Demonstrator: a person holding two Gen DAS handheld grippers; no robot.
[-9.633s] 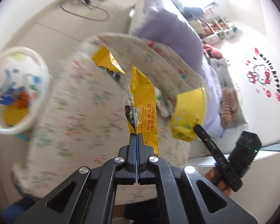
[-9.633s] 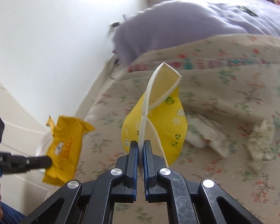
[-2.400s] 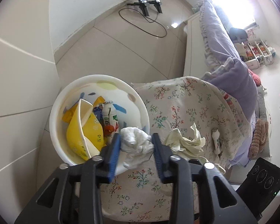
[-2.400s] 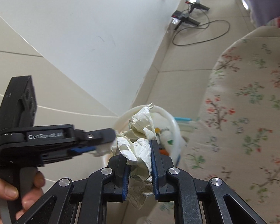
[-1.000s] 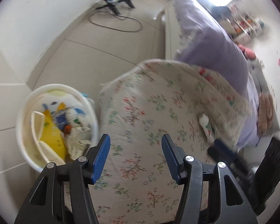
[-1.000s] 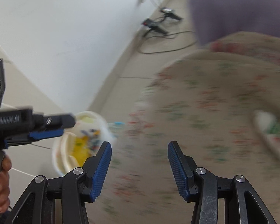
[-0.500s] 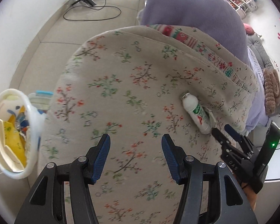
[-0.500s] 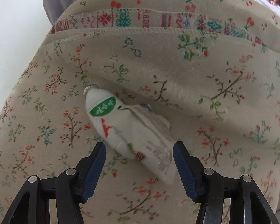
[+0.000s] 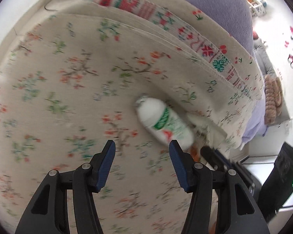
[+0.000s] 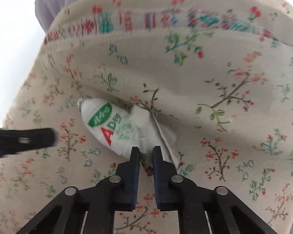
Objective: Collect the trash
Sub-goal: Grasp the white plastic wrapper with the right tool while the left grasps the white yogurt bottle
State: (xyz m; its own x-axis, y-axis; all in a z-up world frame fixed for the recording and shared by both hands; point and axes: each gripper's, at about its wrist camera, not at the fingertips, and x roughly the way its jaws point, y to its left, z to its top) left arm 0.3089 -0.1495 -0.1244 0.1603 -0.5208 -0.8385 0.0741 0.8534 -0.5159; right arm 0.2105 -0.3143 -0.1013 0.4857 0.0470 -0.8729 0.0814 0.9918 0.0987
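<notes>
Right gripper point(image 10: 146, 154) has narrowed around one wrapper point(image 10: 162, 134) beside one bottle point(image 10: 109, 125).

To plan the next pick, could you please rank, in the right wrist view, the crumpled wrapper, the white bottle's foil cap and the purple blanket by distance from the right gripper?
1. Crumpled wrapper, at the right gripper tips.
2. Foil cap, upper left, at the white bottle's far end.
3. Purple blanket, top left, beyond the floral cover.

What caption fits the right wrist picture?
Right hand-held gripper closing on a white wrapper beside a small white bottle on the flowery blanket.
</notes>
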